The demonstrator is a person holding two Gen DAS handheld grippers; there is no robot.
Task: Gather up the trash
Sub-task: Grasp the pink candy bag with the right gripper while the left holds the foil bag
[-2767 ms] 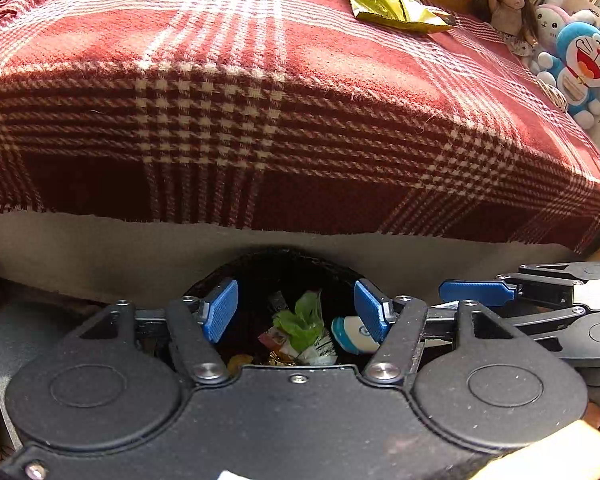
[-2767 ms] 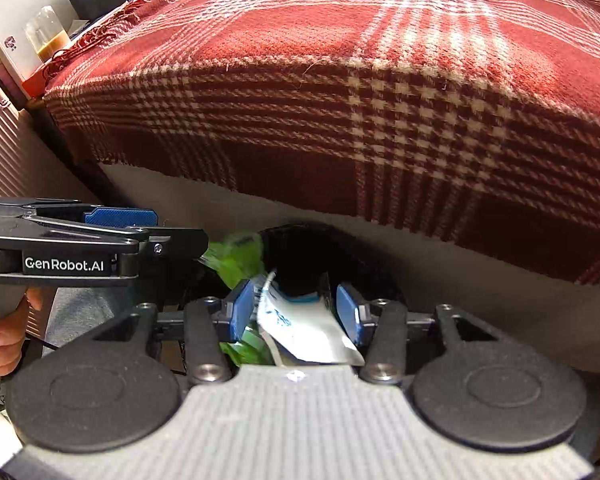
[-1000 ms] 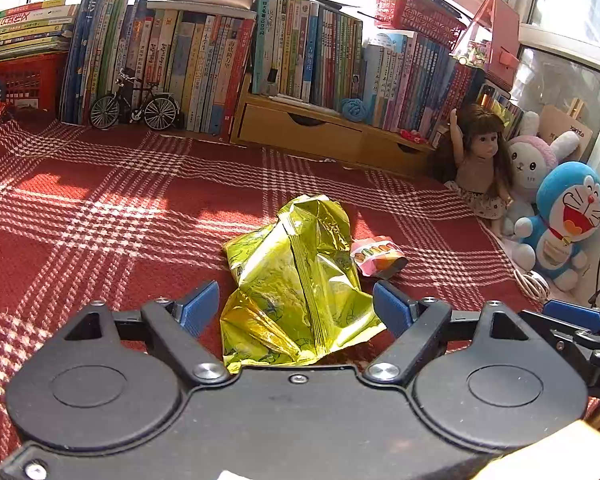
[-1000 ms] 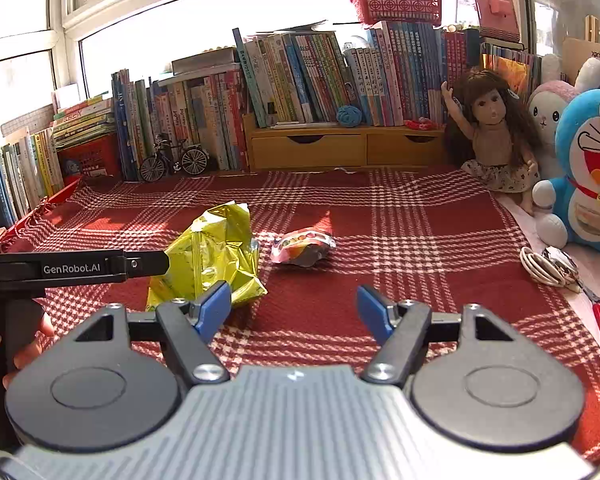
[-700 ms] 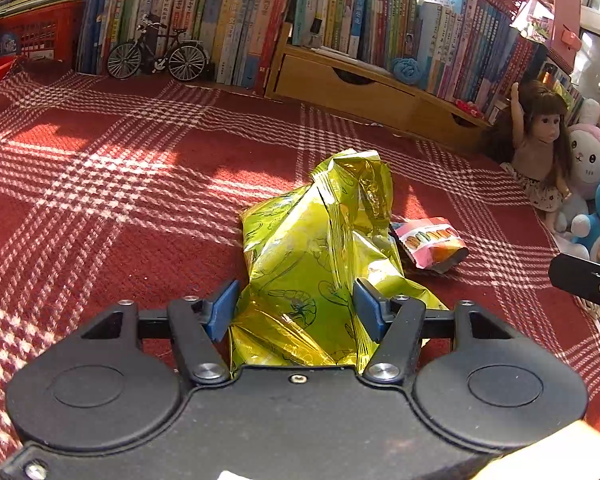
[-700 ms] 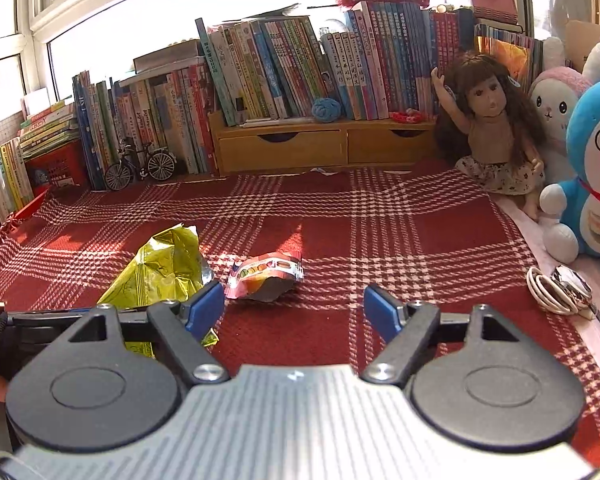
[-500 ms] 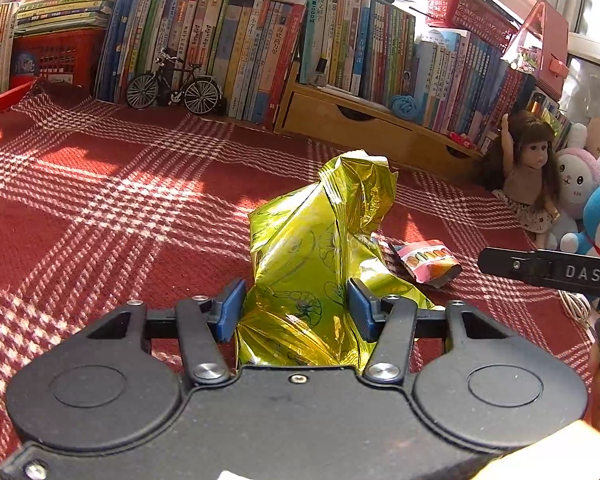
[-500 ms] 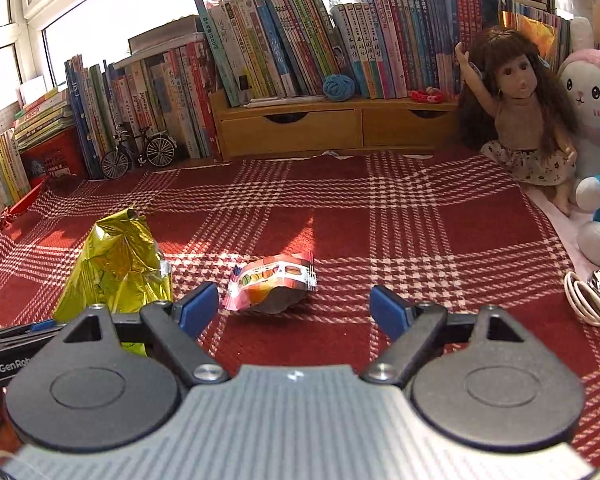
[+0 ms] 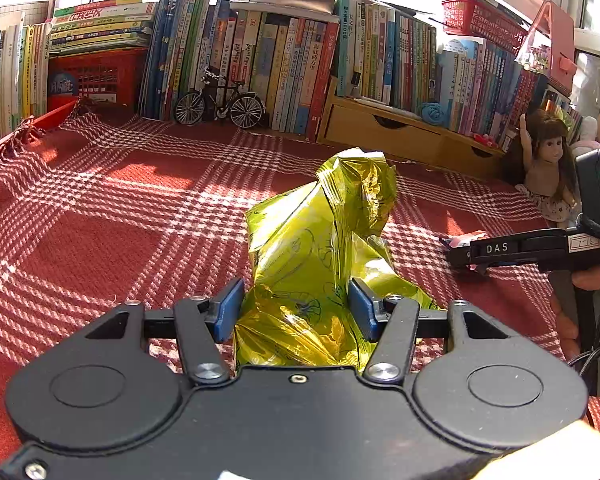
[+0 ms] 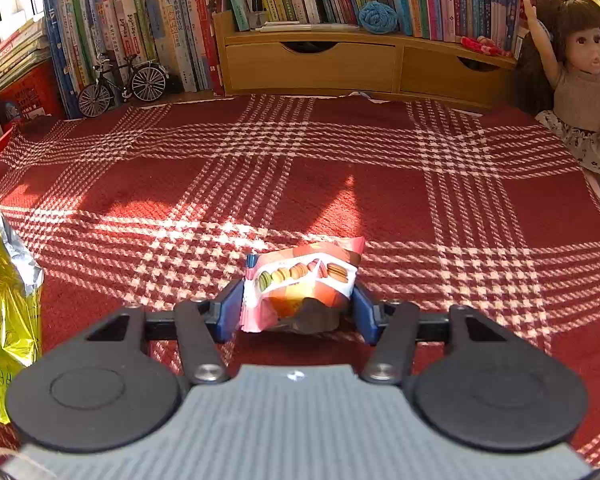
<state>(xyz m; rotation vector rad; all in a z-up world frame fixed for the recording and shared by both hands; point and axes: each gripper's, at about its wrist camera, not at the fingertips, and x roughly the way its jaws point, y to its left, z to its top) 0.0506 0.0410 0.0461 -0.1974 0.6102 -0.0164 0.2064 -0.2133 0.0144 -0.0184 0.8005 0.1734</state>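
Now both grippers are closing on litter lying on the red plaid blanket (image 9: 100, 208).

Left wrist view: the left gripper (image 9: 296, 314) pinches the crumpled yellow foil bag (image 9: 320, 248), lifted near centre. Right wrist view: the right gripper (image 10: 298, 312) has its pads against the macaron wrapper (image 10: 304, 284), apparently gripped on the blanket. Next, I judge, both pieces need carrying to a bin.

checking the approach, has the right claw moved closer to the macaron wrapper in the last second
Yes. The right claw went forward toward the wooden drawer unit; the macaron wrapper now sits between its fingers.
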